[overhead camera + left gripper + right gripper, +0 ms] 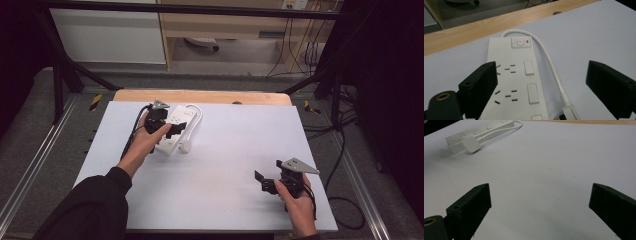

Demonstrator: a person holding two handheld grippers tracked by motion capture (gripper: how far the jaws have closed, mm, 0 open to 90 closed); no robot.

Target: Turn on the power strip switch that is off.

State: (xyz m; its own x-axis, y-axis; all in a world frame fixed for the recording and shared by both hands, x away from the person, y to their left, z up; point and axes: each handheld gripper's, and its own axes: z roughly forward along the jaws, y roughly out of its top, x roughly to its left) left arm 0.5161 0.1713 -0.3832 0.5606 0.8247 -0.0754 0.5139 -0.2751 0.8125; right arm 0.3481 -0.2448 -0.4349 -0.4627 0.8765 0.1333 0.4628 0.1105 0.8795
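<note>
Nearest the person, at the right of the high view, the right hand (298, 202) holds the right tongs (266, 182) low over the white counter (225, 165), a grey three-cornered plate (299, 165) on top; in the right gripper view its two black jaws stand wide apart with nothing between them but bare counter, and they grip nothing; a black cable (345, 200) trails off the counter's right edge to the floor.

Farther in, on the left side, a dark sleeve (92, 207) and the left hand (142, 142) reach forward to the left tongs (175, 130), which hang over the white power strip (172, 127); in the left gripper view the jaws are spread wide, one over the strip's near left edge, the other well out to the right over bare counter, past the cord; whether either touches the strip I cannot tell; they close on nothing.

The power strip (516, 82) lies on the left rear part of the counter, sockets up, with a switch and a small red light (527, 41) at its far end; its white cord (549, 60) loops out from that end and runs back along the strip's right side to a white plug (185, 146) lying just beside it.

Beyond the white surface runs a strip of bare wood edge (200, 96); past that are a grey floor and pale cabinets (107, 35).
</note>
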